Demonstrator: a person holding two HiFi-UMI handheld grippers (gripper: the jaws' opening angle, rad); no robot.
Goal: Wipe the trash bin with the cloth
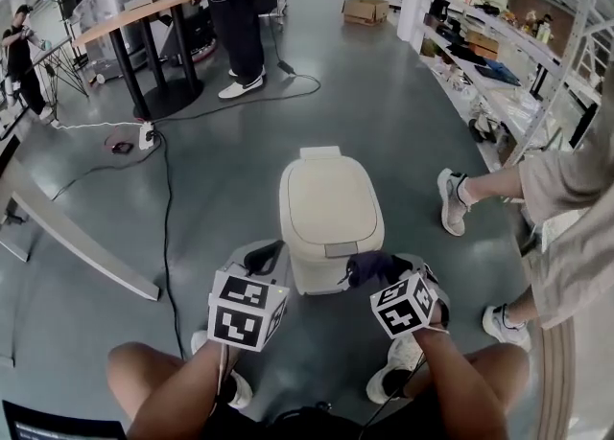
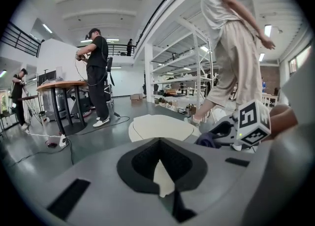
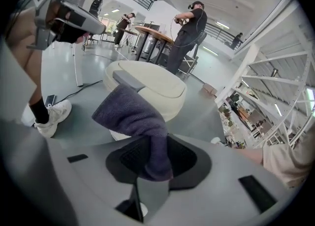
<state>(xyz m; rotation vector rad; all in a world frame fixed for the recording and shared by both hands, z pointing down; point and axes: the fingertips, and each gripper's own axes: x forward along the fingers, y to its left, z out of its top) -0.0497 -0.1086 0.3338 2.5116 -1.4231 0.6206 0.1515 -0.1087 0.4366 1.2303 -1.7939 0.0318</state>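
The floor (image 1: 403, 122) carries the trash bin (image 1: 331, 208), a cream bin with its lid closed, standing directly in front of the person and between the two grippers. The left gripper (image 1: 264, 258) sits just beside the bin's near left corner. In the left gripper view its jaws are drawn together at the tips with nothing between them, and the bin lid (image 2: 160, 126) shows just beyond. The right gripper (image 1: 357, 270) is at the bin's near right corner and is clenched on the cloth (image 1: 376, 264). The cloth is a dark purple piece, pinched at one end, with the rest bunched forward toward the bin. In the right gripper view the cloth (image 3: 130, 114) hangs in front of the lid's near edge, close to the grey tab (image 3: 129, 80) on the lid. Whether the cloth touches the bin cannot be determined from any view. Status, as a judgement: the cloth is picked up and brought to the bin, and no wiped area can be made out. The wiping of the lid and walls appears to remain.
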